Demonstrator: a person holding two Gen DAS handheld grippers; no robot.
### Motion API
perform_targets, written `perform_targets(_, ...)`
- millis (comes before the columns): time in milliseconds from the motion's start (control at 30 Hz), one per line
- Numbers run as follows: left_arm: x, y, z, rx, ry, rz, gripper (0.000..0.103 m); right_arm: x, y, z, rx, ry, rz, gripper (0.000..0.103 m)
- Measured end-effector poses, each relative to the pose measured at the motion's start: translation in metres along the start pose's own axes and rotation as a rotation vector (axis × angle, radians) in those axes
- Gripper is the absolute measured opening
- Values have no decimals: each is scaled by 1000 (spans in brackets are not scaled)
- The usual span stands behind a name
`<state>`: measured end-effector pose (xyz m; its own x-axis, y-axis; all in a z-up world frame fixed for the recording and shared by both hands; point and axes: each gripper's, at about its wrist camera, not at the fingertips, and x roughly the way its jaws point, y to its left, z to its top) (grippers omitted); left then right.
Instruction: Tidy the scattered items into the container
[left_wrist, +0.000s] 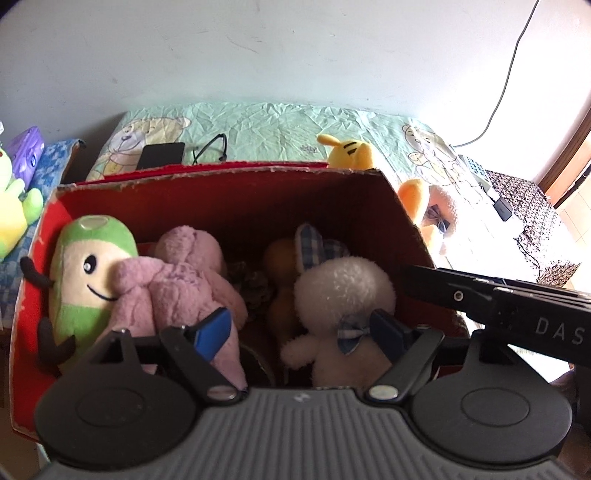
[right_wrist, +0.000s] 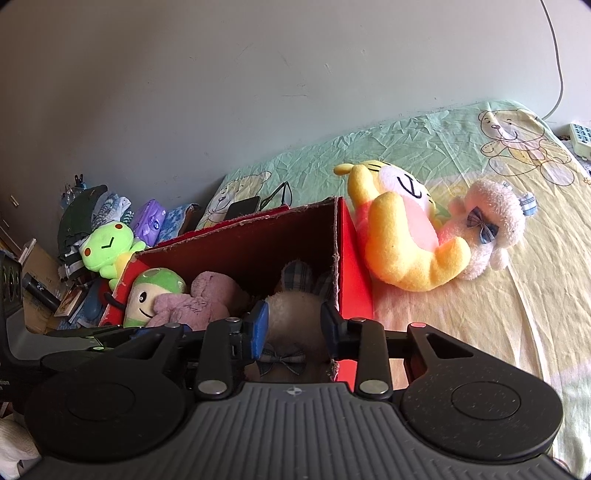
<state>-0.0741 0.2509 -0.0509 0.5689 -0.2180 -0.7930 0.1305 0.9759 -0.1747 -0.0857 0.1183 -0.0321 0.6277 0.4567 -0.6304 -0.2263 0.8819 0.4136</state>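
Both our tools, left tool (left_wrist: 299, 334) and right tool (right_wrist: 293, 325), hover open and empty over the red box (right_wrist: 351, 258). The yellow plush (right_wrist: 399, 236) lies on the bed, against the box's right wall, nearer our right tool.

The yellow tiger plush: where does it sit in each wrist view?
Left wrist view: only the head of the yellow tiger plush peeks over the far rim, upper centre-right.
Right wrist view: the whole yellow tiger plush lies on the bedsheet, right of the box.
Shared landmark: the red box.
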Motion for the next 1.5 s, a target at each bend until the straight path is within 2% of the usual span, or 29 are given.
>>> perform_targets(867,-21,-6,-20,50,-61,169,86,-12,-4,-16,43,-18,24,31)
perform_targets(1200,-19,-3,-25,29,-43,223,86,-14,-2,-18,10,-29,17,31)
perform_targets(1500,-15,-5,-30,10,-15,241,85,-15,-1,-21,-26,-32,19,31)
